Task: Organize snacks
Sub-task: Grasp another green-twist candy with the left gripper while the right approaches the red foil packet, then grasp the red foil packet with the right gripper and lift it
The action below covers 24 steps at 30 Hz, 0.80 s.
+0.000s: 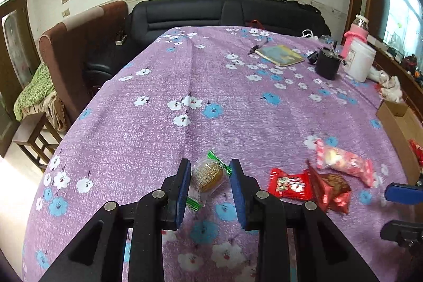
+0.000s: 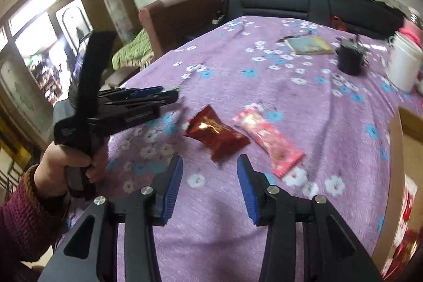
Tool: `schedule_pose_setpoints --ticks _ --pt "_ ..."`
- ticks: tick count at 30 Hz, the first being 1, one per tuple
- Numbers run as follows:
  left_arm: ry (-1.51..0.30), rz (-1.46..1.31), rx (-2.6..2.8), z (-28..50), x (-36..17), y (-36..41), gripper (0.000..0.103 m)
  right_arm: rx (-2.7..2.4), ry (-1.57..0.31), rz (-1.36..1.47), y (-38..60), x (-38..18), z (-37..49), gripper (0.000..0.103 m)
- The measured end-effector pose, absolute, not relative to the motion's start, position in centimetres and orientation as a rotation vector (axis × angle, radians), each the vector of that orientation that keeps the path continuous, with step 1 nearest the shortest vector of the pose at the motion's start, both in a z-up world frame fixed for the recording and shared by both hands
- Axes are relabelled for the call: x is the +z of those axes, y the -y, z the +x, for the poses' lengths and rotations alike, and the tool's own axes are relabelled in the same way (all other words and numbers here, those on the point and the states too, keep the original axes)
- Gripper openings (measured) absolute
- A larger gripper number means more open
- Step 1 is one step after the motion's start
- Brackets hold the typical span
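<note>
Left hand-held gripper (image 1: pixel 210 173) is spread open over the worktop (image 1: pixel 185 75), which is covered in a purple floral cloth. A clear-wrapped golden cake with green ends (image 1: pixel 207 177) lies between its blue pads (image 1: pixel 185 192), nearer the left pad; whether that pad touches it can't be told, and the right pad is apart from it. To the right of that gripper sits a red snack pack (image 1: pixel 289 183), then a dark red foil snack (image 1: pixel 334 188) touching or overlapping it, then a pink wrapped snack (image 1: pixel 343 160) just behind, blurred. A cardboard box (image 1: pixel 396 123) stands at the right worktop edge with red packs inside, only partly visible. Right hand-held gripper (image 2: pixel 210 171) is also open, nothing between the fingers, hovering near the dark red foil snack (image 2: pixel 215 134), which lies just ahead of the finger gap. The pink wrapped snack (image 2: pixel 267 139) lies just right of it, close, contact unclear. In the right wrist view, the left hand (image 2: pixel 71 163) grips the other tool's handle, maroon knit sleeve at the wrist. Far end of the worktop: book (image 1: pixel 281 54), black cup (image 1: pixel 327 64), white bucket (image 1: pixel 359 60), pink bottle (image 1: pixel 355 35). A dark sofa (image 1: pixel 201 15) and brown chair (image 1: pixel 79 52) stand behind the worktop.
</note>
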<state>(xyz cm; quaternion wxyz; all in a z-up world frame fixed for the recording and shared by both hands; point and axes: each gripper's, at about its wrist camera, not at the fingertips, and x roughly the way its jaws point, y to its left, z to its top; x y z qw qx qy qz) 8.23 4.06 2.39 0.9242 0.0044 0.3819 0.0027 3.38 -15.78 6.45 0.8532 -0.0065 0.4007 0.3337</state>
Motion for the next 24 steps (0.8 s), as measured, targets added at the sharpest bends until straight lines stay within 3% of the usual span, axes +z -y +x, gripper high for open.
schedule_pose_setpoints --ticks 9,11,16,24 --pt "-0.767 0.001 -0.003 8.0 2.6 -4.0 0.032 0.671 -0.876 -0.237 11.2 4.8 7.3 0.043" --pt "-0.751 0.011 -0.001 7.8 2.8 -3.9 0.032 0.655 -0.907 -0.216 10.8 3.8 7.9 0.03" --pt "-0.701 0.06 0.025 7.3 3.4 -3.4 0.032 0.603 -0.892 -0.148 11.0 3.9 7.2 0.022" --pt "-0.672 0.046 0.048 7.1 3.9 -4.2 0.032 0.617 -0.861 0.001 11.9 6.1 4.5 0.021"
